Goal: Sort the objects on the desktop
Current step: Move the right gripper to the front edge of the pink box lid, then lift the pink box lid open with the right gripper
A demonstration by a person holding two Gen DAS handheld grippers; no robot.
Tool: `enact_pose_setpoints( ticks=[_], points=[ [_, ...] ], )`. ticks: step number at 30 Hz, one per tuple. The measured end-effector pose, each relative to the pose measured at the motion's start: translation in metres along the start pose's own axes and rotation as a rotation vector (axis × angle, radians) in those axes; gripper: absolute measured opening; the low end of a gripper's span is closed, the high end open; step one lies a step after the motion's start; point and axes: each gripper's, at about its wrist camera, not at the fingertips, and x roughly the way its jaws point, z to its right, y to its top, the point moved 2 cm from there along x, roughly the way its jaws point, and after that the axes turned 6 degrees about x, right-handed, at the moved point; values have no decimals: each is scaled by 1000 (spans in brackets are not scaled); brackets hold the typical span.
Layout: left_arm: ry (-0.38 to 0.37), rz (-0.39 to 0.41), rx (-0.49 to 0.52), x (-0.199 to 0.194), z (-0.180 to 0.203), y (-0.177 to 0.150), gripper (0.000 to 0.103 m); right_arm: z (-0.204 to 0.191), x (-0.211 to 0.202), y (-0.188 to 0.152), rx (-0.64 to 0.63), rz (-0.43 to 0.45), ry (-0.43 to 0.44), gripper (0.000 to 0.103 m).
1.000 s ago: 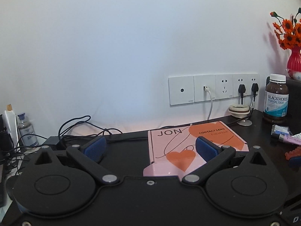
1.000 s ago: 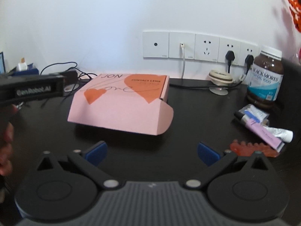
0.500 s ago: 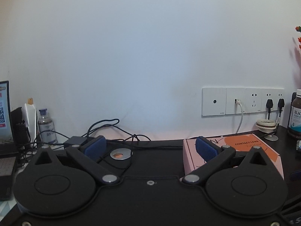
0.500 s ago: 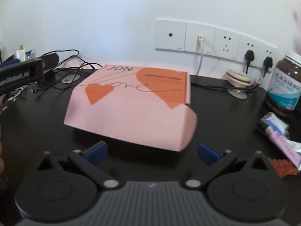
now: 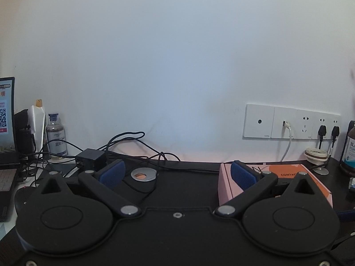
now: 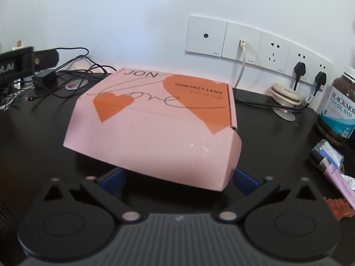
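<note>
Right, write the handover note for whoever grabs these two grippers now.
Left gripper: open, empty, hovering left of the pink box, aimed at the wall.
Right gripper: open, fingers at the pink box's near edge, not clamped.
The box lies closed on the black desk. To its right: fish oil bottle, a pile of small tubes and packets, an orange comb-like item.
Nothing looks sorted yet. All of it remains, likely box first.

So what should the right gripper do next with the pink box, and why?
Probably ease the right gripper forward a little and close on the pink box. It is open, its blue pads sit at the box's near edge, and nothing is gripped yet. The left gripper is open too, off to the box's side.
</note>
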Motion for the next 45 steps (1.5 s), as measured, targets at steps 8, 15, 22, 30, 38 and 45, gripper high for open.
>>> enact_pose_setpoints(
  ticks=[8,15,22,30,38,45],
  points=[
    [9,2,10,0,0,0,103,-3,3,0,-29,7,-20,102],
    [23,2,-14,0,-5,2,103,-6,-7,-2,-67,73,-32,102],
    [36,2,-35,0,-10,4,103,-4,-29,6,-67,174,-16,102],
    [61,-5,-67,1,-16,5,103,7,-44,25,12,220,20,102],
    [72,-36,-61,9,-15,1,103,17,-63,60,33,338,11,102],
    [51,-83,0,31,-2,-3,103,32,-60,102,78,422,-18,102]
  ],
)
